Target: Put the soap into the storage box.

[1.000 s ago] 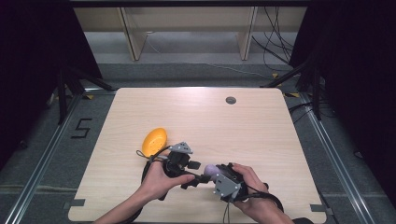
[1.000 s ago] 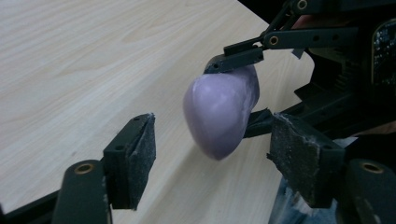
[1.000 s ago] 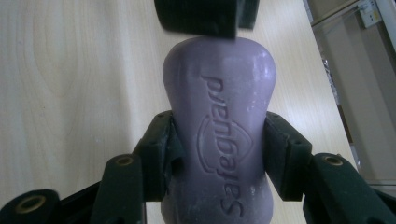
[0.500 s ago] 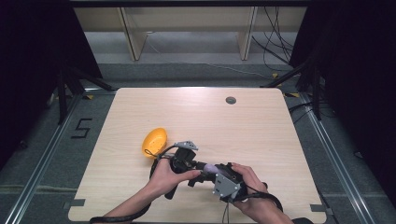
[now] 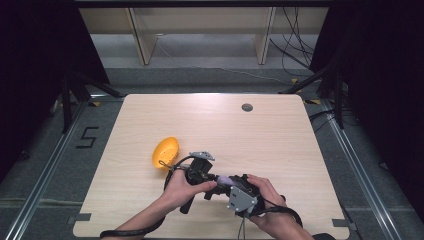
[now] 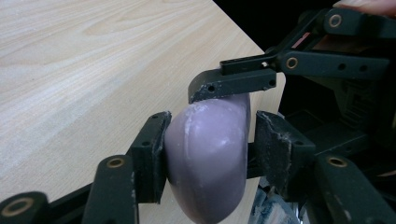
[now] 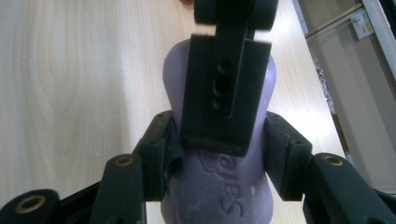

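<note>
A purple bar of soap [image 5: 223, 178] is held just above the wooden table [image 5: 260, 140], near its front edge. My right gripper [image 7: 219, 151] is shut across the bar's narrow waist, and raised lettering on the soap [image 7: 219, 191] faces its camera. My left gripper [image 6: 210, 151] comes in from the left and is closed on the same soap [image 6: 208, 158] across its thickness. One of its fingers [image 7: 224, 93] lies flat on the bar's broad face. In the high view the left gripper [image 5: 212, 181] and right gripper [image 5: 227, 182] meet tip to tip. An orange bowl [image 5: 166, 151] lies just left of them.
A small dark round grommet [image 5: 247, 107] sits in the tabletop at the far middle. Pale shelf legs [image 5: 142, 40] and loose cables [image 5: 295, 45] are on the floor beyond the table. The table's front edge runs right under both hands.
The left gripper swung right, away from the orange bowl, and closed on the soap that the right gripper was holding. The right gripper has stayed in place.
</note>
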Demonstrator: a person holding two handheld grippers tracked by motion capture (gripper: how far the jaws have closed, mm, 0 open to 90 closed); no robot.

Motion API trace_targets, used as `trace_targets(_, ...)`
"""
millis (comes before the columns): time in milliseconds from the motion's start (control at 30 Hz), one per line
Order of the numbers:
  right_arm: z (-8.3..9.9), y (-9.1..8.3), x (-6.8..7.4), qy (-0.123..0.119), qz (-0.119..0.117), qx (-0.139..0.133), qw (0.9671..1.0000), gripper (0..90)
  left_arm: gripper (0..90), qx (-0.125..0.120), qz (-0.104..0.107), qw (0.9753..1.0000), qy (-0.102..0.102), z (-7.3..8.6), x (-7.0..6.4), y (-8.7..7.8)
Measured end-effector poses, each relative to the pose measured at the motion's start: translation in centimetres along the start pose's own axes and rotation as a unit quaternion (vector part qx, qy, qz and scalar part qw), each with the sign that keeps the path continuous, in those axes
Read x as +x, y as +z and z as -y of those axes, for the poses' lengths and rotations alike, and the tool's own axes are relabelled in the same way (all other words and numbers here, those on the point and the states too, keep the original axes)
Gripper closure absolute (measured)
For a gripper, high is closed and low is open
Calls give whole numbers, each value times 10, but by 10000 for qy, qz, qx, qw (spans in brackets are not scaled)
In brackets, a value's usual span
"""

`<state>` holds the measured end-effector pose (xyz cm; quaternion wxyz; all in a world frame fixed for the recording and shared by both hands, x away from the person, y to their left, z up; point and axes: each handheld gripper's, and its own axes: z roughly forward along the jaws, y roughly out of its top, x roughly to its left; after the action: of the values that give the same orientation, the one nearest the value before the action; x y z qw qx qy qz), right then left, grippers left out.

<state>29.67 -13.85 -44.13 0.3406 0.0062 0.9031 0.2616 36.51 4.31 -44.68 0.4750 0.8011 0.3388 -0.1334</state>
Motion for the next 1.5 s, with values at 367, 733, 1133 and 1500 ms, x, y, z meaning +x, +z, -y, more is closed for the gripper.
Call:
trace_targets(367,1,1,1,5,45,-49,10000,501,575,64,243,9997,-66,-1,4,-6)
trace_targets(733,0,0,1,204,106,-11,9997,500,587,-120,112,9997,192,-2,-1,-8)
trace_targets(1133,5,-3,-3,303,247,-1,9992,319,588,-328,-310,9978,484,-2,-3,-12)
trace_targets(1500,11,-15,-1,558,301,-53,9980,298,589,-530,-653,9947,590,2,-2,-20)
